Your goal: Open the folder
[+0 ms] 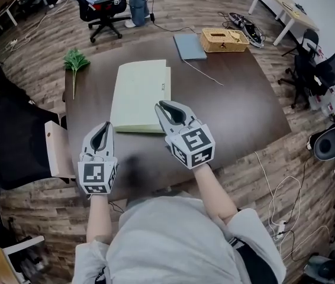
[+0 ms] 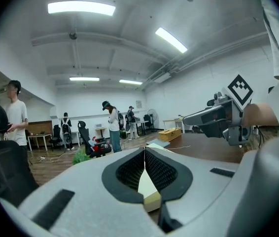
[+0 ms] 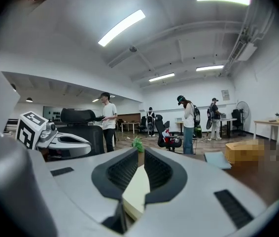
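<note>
A pale green folder (image 1: 138,93) lies closed and flat on the dark brown table (image 1: 244,99). My right gripper (image 1: 161,106) hovers over the folder's near right corner. Its jaws stand only a narrow slit apart with nothing between them, and the folder (image 3: 137,191) shows below them in the right gripper view. My left gripper (image 1: 103,129) is shut and empty, just short of the folder's near left corner. In the left gripper view its pads (image 2: 129,169) meet at the tips, and the folder (image 2: 147,186) lies beyond them. Each gripper also sees the other: right gripper (image 2: 189,118), left gripper (image 3: 86,144).
At the table's far edge lie a blue-grey notebook (image 1: 189,46) and a wicker box (image 1: 224,40), with a thin cord (image 1: 203,73) trailing from them. A green plant sprig (image 1: 74,61) rests at the far left corner. A black chair (image 1: 13,141) stands left; people stand farther back.
</note>
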Demonstrator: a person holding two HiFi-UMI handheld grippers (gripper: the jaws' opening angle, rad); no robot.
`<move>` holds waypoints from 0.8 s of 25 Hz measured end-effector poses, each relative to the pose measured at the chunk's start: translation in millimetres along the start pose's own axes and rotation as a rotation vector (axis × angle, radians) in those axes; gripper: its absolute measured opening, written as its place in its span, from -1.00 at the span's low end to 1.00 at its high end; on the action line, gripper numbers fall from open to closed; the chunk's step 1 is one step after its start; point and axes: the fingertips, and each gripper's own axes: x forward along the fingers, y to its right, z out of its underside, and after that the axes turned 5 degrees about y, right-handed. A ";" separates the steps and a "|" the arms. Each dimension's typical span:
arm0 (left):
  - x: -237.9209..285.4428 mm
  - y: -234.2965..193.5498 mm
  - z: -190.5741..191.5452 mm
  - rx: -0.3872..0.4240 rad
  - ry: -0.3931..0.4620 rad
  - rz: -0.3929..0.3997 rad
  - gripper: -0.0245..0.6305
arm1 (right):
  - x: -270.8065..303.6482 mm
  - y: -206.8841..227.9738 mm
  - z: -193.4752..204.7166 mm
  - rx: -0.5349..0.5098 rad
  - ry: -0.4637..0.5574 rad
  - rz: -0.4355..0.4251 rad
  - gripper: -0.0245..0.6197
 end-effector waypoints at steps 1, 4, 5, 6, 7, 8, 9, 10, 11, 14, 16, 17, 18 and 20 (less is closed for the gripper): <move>0.1 1.9 -3.1 -0.007 0.008 0.002 -0.90 | -4.7 2.0 -0.8 -0.004 0.002 0.008 -0.80; -0.9 5.5 -11.5 -0.022 0.030 0.004 -0.90 | -17.4 6.2 -3.7 -0.021 0.008 0.028 -0.80; -1.4 6.4 -14.1 -0.026 0.037 0.005 -0.90 | -21.3 7.2 -4.8 -0.028 0.010 0.033 -0.80; -1.8 7.5 -16.7 -0.028 0.044 0.007 -0.90 | -25.0 8.1 -5.8 -0.033 0.013 0.038 -0.80; -2.1 8.7 -19.3 -0.030 0.051 0.008 -0.90 | -28.8 8.9 -6.6 -0.038 0.015 0.042 -0.80; -2.4 10.1 -21.4 -0.031 0.057 0.010 -0.90 | -32.6 9.7 -7.2 -0.044 0.017 0.047 -0.80; -2.7 11.6 -23.2 -0.031 0.062 0.012 -0.90 | -36.2 10.4 -7.7 -0.051 0.018 0.051 -0.80; -3.0 13.2 -24.9 -0.031 0.066 0.014 -0.90 | -39.6 11.1 -8.2 -0.059 0.020 0.055 -0.80; -3.0 14.9 -26.5 -0.031 0.070 0.016 -0.90 | -42.8 11.8 -8.9 -0.068 0.021 0.058 -0.80; -3.1 19.6 -31.2 -0.030 0.080 0.023 -0.90 | -51.7 13.5 -12.8 -0.087 0.028 0.067 -0.80; -4.2 22.0 -34.0 -0.030 0.087 0.028 -0.90 | -57.8 13.8 -17.0 -0.090 0.039 0.074 -0.80; -4.9 23.1 -35.5 -0.030 0.090 0.029 -0.90 | -61.0 14.0 -19.1 -0.091 0.045 0.078 -0.80; -5.6 24.0 -36.9 -0.030 0.092 0.030 -0.90 | -64.1 14.3 -21.1 -0.094 0.050 0.082 -0.80; -6.4 25.0 -39.5 -0.031 0.097 0.031 -0.90 | -69.3 15.6 -24.5 -0.099 0.060 0.090 -0.80</move>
